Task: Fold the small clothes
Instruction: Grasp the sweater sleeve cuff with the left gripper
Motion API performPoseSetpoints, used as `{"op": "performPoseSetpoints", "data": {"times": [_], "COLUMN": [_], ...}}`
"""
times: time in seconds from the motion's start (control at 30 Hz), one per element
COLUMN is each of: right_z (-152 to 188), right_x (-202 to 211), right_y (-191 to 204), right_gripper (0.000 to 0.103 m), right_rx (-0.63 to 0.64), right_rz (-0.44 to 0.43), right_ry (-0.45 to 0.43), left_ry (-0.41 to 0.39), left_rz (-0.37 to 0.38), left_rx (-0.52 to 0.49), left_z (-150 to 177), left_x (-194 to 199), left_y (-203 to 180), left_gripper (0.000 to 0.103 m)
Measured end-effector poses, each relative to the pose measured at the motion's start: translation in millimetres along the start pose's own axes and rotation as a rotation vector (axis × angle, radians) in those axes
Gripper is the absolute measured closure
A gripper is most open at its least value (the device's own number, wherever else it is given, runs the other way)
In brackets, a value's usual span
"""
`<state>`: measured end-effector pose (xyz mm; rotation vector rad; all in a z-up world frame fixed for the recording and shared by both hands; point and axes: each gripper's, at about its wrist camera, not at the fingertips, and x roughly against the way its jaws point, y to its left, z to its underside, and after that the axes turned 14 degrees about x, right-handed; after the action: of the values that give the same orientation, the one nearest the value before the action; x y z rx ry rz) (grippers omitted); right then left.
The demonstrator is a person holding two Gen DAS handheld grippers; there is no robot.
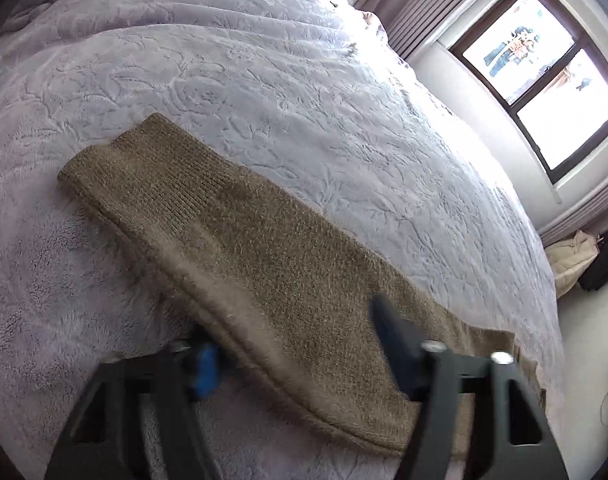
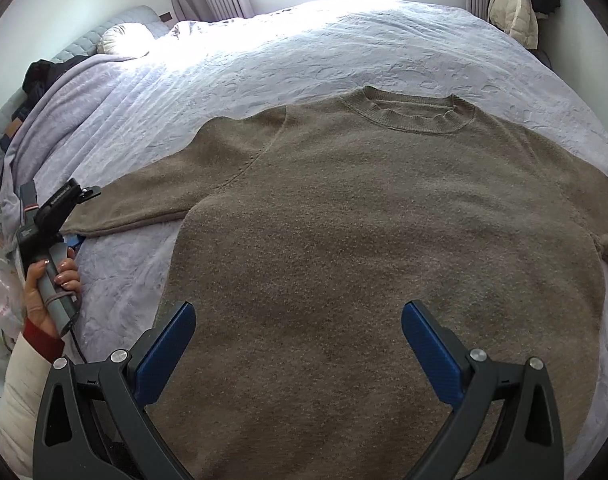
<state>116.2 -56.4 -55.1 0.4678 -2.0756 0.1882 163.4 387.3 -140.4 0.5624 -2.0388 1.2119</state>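
Blue-padded right tongs [image 2: 297, 344] are hanging released over the lower body of the brown sweater [image 2: 384, 240], pads well apart and pressing nothing. We are seeing the sweater lying flat and face up on the bed [image 2: 263, 60], its collar toward the window [image 1: 544, 72], one sleeve [image 1: 231, 248] stretching out to our left. Left tongs [image 1: 295, 348] are sitting astride that sleeve near its cuff end; the picture is blurring there, but the pads seem to be clenching on the knit. Our left hand [image 2: 49, 284] is gripping the tool's handle beside the bed edge
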Motion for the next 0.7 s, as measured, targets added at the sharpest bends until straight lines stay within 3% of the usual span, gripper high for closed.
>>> {"op": "performPoseSetpoints", "data": {"times": [0.07,0.23,0.47,0.6,0.7], "right_z": [0.6,4.4,16.6,31.2,46.3], "right_x": [1.1,3.7,16.6,29.7,39.9], "right_y": [1.2,-3.1,-25.6,-46.9,-67.8], "right_gripper": [0.000,0.000,0.000,0.000,0.000], "right_rx": [0.006,0.006,-0.054,-0.101,-0.152], "right_rz": [-0.005,-0.029,-0.054,-0.046,-0.030], "right_ry": [-0.004,-0.015,-0.053,-0.085,-0.100], "left_ry": [0.010,-0.034,-0.060,-0.022,0.008], "left_rz": [-0.016,0.017,0.166,0.263,0.302], "left_rx": [-0.009,-0.071,-0.292,-0.447,-0.590], "left_z": [-1.0,4.5,44.3,102.4,165.6], "left_x": [-2.9,22.3,73.1,87.9,89.3], "left_y": [-0.1,-19.9,-122.7,-200.7,-258.1], "left_gripper": [0.094,0.094,0.094,0.094,0.094]}}
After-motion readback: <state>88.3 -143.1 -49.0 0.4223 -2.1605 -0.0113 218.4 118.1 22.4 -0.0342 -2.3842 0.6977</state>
